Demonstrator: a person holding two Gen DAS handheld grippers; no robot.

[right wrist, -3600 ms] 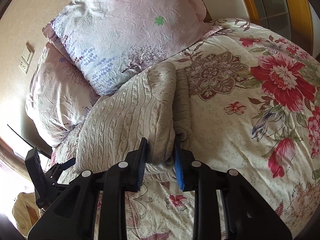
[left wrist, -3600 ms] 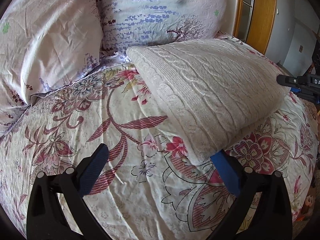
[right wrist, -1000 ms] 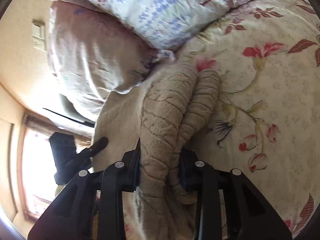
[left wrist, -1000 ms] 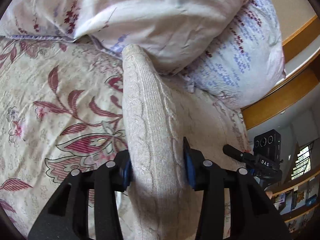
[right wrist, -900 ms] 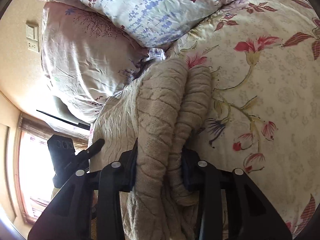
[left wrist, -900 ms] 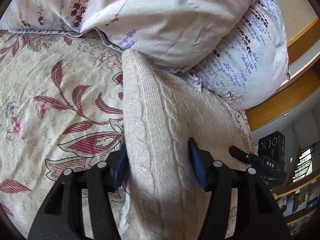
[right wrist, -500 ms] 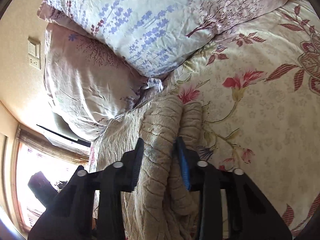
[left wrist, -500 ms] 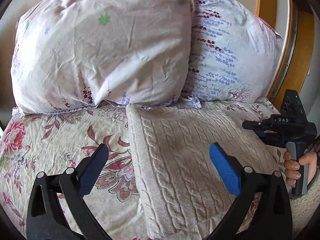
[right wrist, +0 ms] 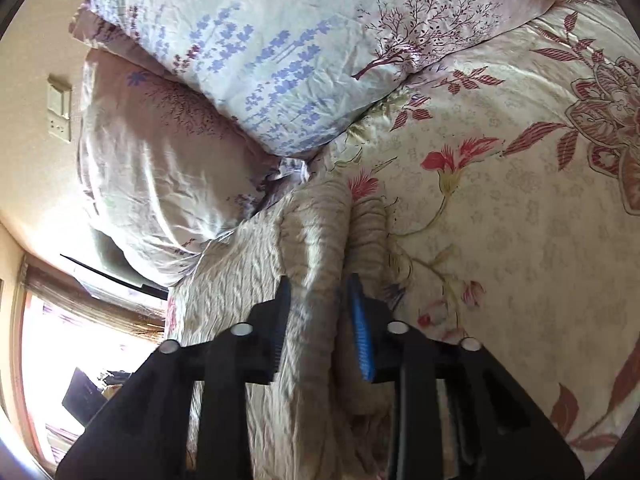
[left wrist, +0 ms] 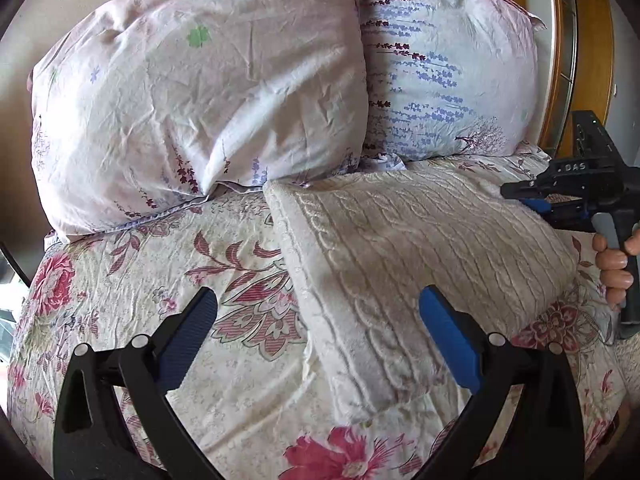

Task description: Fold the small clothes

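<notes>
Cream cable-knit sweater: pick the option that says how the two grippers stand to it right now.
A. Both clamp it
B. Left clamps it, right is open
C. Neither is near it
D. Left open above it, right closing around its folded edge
D: the left gripper is spread wide above the cream cable-knit sweater, while the right gripper has the folded edge between its narrowed fingers.

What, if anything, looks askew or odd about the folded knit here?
Nothing stands out. The cream cable-knit sweater lies folded into a neat block on the floral bedspread, just below the pillows, edges roughly aligned. No damage shows.
</notes>
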